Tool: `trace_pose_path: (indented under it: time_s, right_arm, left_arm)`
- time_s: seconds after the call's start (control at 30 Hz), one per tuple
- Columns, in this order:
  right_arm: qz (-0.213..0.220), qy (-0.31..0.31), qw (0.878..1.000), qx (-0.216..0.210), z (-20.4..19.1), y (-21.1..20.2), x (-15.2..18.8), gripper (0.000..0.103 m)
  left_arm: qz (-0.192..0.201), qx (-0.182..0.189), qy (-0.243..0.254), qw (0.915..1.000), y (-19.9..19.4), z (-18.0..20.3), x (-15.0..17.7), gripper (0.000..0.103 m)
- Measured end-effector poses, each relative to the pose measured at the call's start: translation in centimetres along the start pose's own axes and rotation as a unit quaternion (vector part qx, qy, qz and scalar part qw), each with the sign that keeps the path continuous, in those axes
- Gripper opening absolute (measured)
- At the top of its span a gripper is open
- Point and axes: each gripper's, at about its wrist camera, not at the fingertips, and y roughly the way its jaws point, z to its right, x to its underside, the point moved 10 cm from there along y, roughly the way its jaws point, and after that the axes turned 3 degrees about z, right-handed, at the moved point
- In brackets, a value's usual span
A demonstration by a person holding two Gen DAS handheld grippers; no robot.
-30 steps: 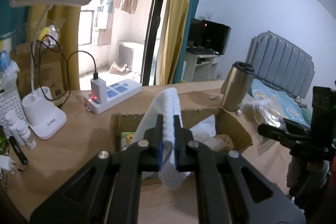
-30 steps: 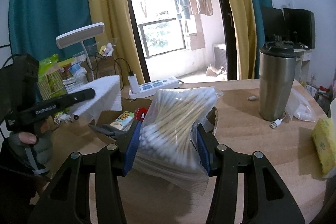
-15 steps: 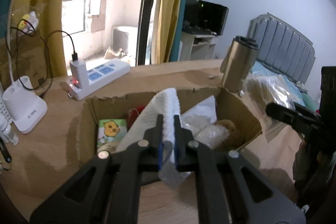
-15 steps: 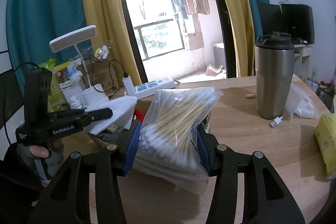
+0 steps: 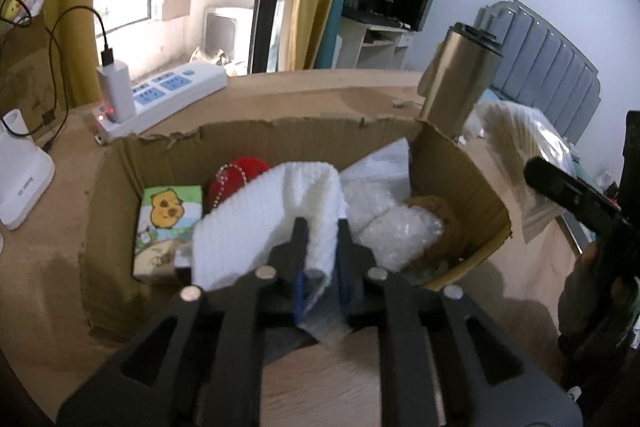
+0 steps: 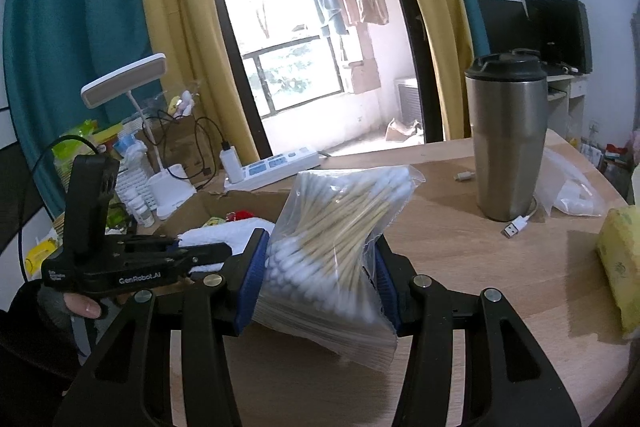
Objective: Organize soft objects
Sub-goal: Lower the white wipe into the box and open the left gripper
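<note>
Now the left gripper (image 5: pixel 320 227), clamped on a white cloth (image 5: pixel 272 215), hangs over the cardboard box (image 5: pixel 472 171); release comes next, while the right gripper (image 6: pixel 320 263) grips a bag of cotton swabs (image 6: pixel 340 239).

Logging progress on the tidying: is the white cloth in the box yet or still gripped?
Still gripped. The left gripper is shut on the white cloth, which hangs over the open cardboard box; whether it touches the contents, cannot tell.
</note>
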Motion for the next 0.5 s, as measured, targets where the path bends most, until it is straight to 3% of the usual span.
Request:
trace_pose_path:
  time_s: [0.07, 0.13, 0.17, 0.2, 0.5]
  right_arm:
    - [-0.001, 0.0, 1.0, 0.003, 0.2, 0.1, 0.0, 0.052]
    - [-0.002, 0.0, 1.0, 0.005, 0.3, 0.2, 0.0, 0.053]
    - [-0.002, -0.001, 1.0, 0.006, 0.2, 0.2, 0.0, 0.053]
    - [-0.002, -0.002, 1.0, 0.006, 0.1, 0.2, -0.1, 0.053]
    - [-0.008, -0.019, 1.0, 0.005, -1.6, 0.8, -0.7, 0.053]
  left_arm:
    - [0.0, 0.005, -0.004, 1.0, -0.3, 0.1, -0.1, 0.025]
    - [0.002, 0.01, -0.006, 0.9999, -0.6, 0.2, -0.2, 0.04]
    - [0.004, 0.014, -0.007, 0.9999, -0.9, 0.2, -0.3, 0.056]
    - [0.009, 0.021, -0.01, 0.9997, -1.3, 0.3, -0.4, 0.064]
    - [0.035, 0.024, -0.004, 0.9991, -4.3, -0.5, -0.8, 0.067]
